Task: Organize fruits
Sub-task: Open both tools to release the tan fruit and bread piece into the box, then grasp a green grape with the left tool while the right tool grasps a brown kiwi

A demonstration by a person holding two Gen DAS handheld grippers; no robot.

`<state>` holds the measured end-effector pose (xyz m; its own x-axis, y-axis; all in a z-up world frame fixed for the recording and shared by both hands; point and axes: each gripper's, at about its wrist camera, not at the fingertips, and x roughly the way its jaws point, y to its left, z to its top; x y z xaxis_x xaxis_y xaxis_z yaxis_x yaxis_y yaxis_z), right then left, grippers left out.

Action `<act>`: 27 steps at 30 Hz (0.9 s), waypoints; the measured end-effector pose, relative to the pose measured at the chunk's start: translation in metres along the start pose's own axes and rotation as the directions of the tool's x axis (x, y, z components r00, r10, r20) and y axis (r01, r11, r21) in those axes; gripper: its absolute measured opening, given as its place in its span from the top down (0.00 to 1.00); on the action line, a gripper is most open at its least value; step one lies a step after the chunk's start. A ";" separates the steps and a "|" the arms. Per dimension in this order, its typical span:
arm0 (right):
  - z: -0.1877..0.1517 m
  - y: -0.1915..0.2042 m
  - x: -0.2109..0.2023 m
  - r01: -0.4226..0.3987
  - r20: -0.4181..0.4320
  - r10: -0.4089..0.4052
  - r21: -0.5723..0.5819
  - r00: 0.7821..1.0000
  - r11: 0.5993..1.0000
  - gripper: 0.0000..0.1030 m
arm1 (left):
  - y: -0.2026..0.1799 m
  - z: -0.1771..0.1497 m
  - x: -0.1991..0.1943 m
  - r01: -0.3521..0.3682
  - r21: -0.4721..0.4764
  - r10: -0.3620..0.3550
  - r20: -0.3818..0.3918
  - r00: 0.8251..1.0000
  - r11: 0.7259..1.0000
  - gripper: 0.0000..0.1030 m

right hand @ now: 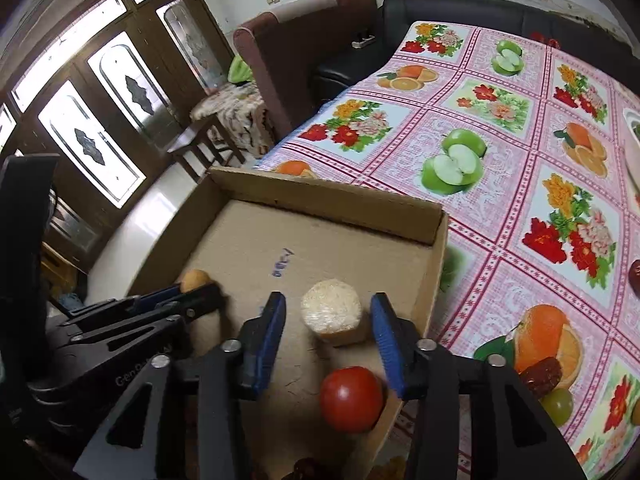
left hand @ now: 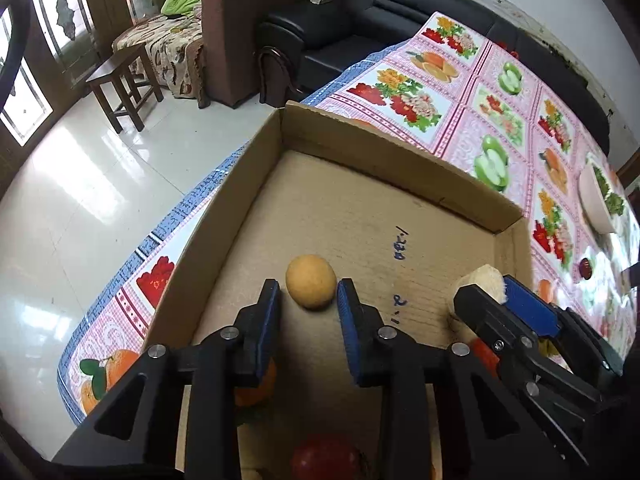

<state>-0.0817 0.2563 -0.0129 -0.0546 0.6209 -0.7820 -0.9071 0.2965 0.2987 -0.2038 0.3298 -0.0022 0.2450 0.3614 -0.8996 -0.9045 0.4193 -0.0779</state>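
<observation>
I had both tongs over the cardboard box (left hand: 384, 168), at the release step. The left tongs (left hand: 308, 300) stood released, pads clear of the round yellow fruit (left hand: 311, 287) on the box floor. The right tongs (right hand: 328, 320) stood released around the pale cut fruit piece (right hand: 332, 316). A tomato (right hand: 351, 398) lay nearby. Next move, in my judgement: withdraw upward without nudging either. The surface carried a fruit-print tablecloth (right hand: 520, 168); a black sofa (left hand: 400, 4) stood behind.

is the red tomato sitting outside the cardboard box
No, the red tomato sits inside the cardboard box, near its corner.
</observation>
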 end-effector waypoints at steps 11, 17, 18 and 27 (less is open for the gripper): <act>-0.022 -0.026 -0.058 -0.011 0.099 0.002 0.091 0.995 0.996 0.52 | -0.006 -0.020 -0.051 0.067 -0.006 -0.066 0.090 0.994 0.998 0.66; -0.042 -0.053 -0.089 0.003 0.125 -0.022 0.155 0.992 0.988 0.50 | -0.029 -0.036 -0.067 0.104 0.041 -0.108 0.102 0.989 0.994 0.66; -0.049 -0.058 -0.097 0.008 0.133 -0.031 0.165 0.991 0.986 0.50 | -0.034 -0.040 -0.070 0.115 0.050 -0.120 0.100 0.988 0.992 0.66; -0.102 -0.101 -0.143 0.036 0.164 -0.084 0.274 0.983 0.961 0.50 | -0.075 -0.068 -0.082 0.187 0.129 -0.196 0.069 0.978 0.974 0.66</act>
<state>-0.0251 0.0634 0.0127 0.0911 0.7045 -0.7038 -0.7594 0.5064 0.4086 -0.1796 0.2118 0.0485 0.4413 0.3284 -0.8351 -0.7901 0.5835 -0.1881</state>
